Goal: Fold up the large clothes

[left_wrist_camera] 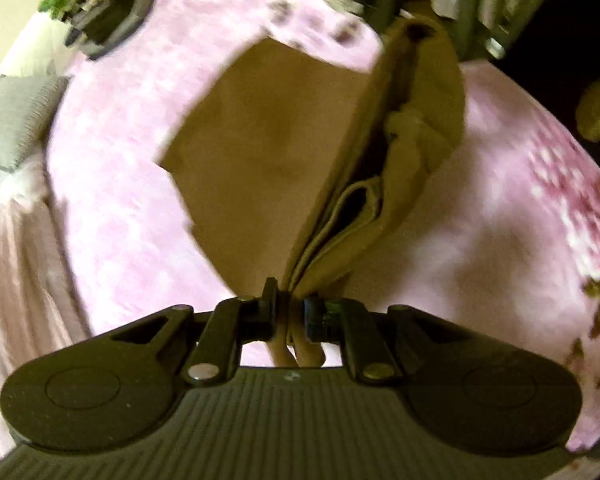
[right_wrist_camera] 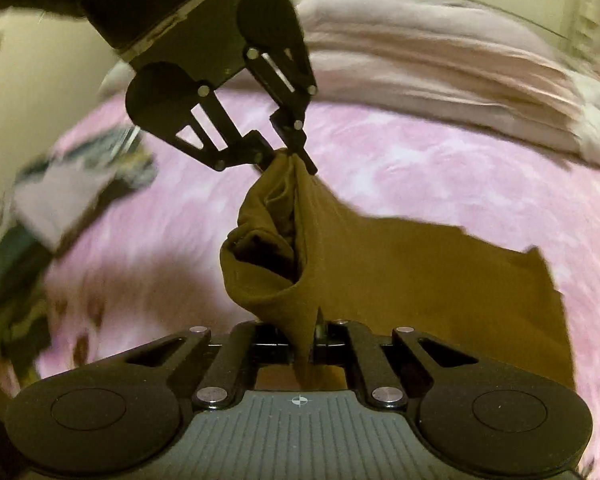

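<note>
A brown garment (left_wrist_camera: 268,152) hangs lifted over a pink floral blanket (left_wrist_camera: 132,200), its lower part still trailing on the bed. My left gripper (left_wrist_camera: 290,304) is shut on one bunched edge of it, with folded layers fanning out above the fingers. In the right wrist view the same left gripper (right_wrist_camera: 290,158) pinches the cloth's far corner from above. My right gripper (right_wrist_camera: 308,336) is shut on the near corner of the brown garment (right_wrist_camera: 420,280), which sags in an open fold between the two grips. In the left wrist view the right gripper (left_wrist_camera: 410,28) shows blurred at the top.
The pink blanket (right_wrist_camera: 420,168) covers the bed. Folded pale pink bedding (right_wrist_camera: 420,60) lies along the far side. A grey pillow (left_wrist_camera: 16,120) sits at the left edge. A dark-patterned cloth (right_wrist_camera: 60,200) lies at the left. A black and green object (left_wrist_camera: 104,12) is at top left.
</note>
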Tool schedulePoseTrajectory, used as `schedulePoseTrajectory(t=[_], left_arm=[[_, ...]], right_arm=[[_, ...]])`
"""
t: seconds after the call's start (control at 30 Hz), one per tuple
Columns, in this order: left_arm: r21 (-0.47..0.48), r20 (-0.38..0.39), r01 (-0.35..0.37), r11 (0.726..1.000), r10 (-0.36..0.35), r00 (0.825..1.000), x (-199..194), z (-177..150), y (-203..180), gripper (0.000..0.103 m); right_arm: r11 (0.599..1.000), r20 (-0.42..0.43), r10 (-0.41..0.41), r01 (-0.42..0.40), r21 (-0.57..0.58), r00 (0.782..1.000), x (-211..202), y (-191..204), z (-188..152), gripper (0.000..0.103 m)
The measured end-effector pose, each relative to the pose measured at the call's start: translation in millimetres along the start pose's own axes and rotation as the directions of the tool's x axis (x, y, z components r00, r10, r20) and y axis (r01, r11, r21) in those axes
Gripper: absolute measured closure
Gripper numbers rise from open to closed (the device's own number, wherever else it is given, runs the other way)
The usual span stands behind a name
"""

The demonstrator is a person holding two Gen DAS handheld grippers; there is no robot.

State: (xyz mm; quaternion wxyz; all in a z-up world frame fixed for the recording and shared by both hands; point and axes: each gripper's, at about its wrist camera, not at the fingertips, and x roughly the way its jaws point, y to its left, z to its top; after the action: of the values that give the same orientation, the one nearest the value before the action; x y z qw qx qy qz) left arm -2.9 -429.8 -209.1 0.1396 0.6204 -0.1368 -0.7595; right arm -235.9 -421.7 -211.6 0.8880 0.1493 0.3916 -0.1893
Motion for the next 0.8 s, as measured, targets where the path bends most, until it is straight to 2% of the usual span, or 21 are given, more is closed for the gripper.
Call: schedulePoseTrajectory(t=[0.07, 0.17, 0.27, 0.37, 0.47, 0.53, 0.57, 0.63, 0.73, 0.8], left_arm=[[0.036, 0.0, -0.007, 0.999, 0.007, 1.0, 1, 29, 37, 0.094], [0.095, -0.002, -0.001, 0.995, 0.001, 1.0, 17, 74, 84, 0.093], [0.131, -0.006, 0.033, 0.991, -0.033, 0.999, 55, 122, 126, 0.093], [0.166, -0.015, 0.097, 0.981, -0.095, 0.995, 109, 153, 148, 0.093], [0.15, -0.041, 0.171, 0.974, -0.166, 0.985, 175, 176, 163, 0.087], [0.115, -0.053, 0.195, 0.974, -0.19, 0.98, 216, 184, 167, 0.083], [0.088, -0.055, 0.204, 0.975, -0.199, 0.978, 228, 184, 166, 0.08], [0.019, -0.055, 0.19, 0.982, -0.189, 0.981, 245, 183, 174, 0.08], [-0.123, -0.024, 0.177, 0.976, -0.182, 0.983, 236, 168, 193, 0.08], [-0.247, -0.012, 0.166, 0.955, -0.175, 0.985, 225, 150, 204, 0.08]], right_arm=[[0.995, 0.049, -0.017, 0.012, 0.1, 0.999, -17, -29, 4, 0.101], [0.964, 0.1, -0.051, 0.023, 0.264, 0.994, -32, -83, 6, 0.101], [0.896, 0.121, -0.066, 0.006, 0.444, 0.99, -35, -142, -11, 0.101], [0.806, 0.105, -0.074, -0.003, 0.592, 0.992, -23, -202, -39, 0.101], [0.715, 0.083, -0.059, -0.016, 0.699, 0.995, -5, -253, -71, 0.101], [0.654, 0.065, -0.041, -0.022, 0.756, 0.997, 13, -280, -94, 0.101], [0.628, 0.057, -0.034, -0.023, 0.778, 0.998, 15, -288, -108, 0.101], [0.579, 0.056, -0.03, -0.029, 0.815, 0.998, 17, -303, -125, 0.1], [0.55, 0.067, -0.036, -0.037, 0.835, 0.997, 7, -307, -135, 0.089], [0.522, 0.068, -0.043, -0.036, 0.852, 0.997, 1, -305, -137, 0.087]])
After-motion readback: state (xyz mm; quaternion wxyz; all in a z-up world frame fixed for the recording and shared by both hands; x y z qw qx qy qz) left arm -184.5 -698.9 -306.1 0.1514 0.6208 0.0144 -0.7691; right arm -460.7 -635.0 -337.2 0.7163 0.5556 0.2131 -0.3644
